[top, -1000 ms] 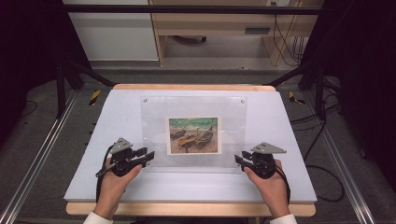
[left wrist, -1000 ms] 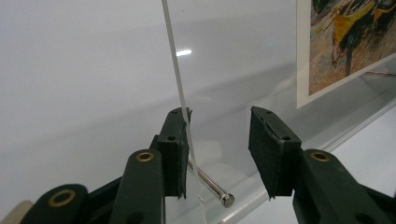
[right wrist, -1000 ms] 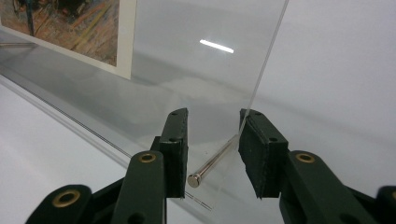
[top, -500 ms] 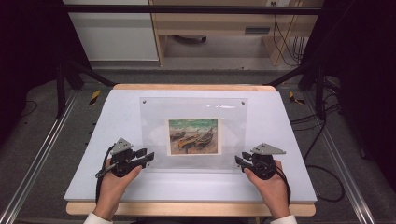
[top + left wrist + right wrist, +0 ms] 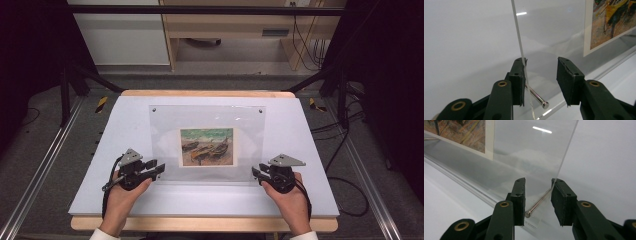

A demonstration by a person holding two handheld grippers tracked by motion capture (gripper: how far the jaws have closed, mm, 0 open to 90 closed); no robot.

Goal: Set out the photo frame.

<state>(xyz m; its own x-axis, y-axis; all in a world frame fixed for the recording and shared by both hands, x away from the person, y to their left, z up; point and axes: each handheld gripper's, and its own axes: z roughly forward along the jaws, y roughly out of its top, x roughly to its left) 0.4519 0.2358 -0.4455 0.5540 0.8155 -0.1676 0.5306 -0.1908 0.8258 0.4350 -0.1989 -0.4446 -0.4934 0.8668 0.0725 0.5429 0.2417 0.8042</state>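
Note:
A clear acrylic frame (image 5: 165, 130) with a painted print (image 5: 207, 146) of boats lies tilted on the white board (image 5: 310, 150). My left gripper (image 5: 161, 170) is at its near left corner. In the left gripper view the left gripper (image 5: 540, 75) is open: one pad rests on the frame's edge (image 5: 519, 37), and a gap separates the other pad from the head of the metal pin (image 5: 536, 96). My right gripper (image 5: 256, 174) is at the near right corner. There its jaws (image 5: 537, 192) span the pin (image 5: 539, 203), with one pad at the pin's head and the other on the panel.
The white board covers a wooden table (image 5: 200, 224). Metal rails (image 5: 45, 165) run along both sides on the floor. A desk and cables (image 5: 300, 45) stand beyond the far edge. The person's hands (image 5: 117, 200) come in from the near edge.

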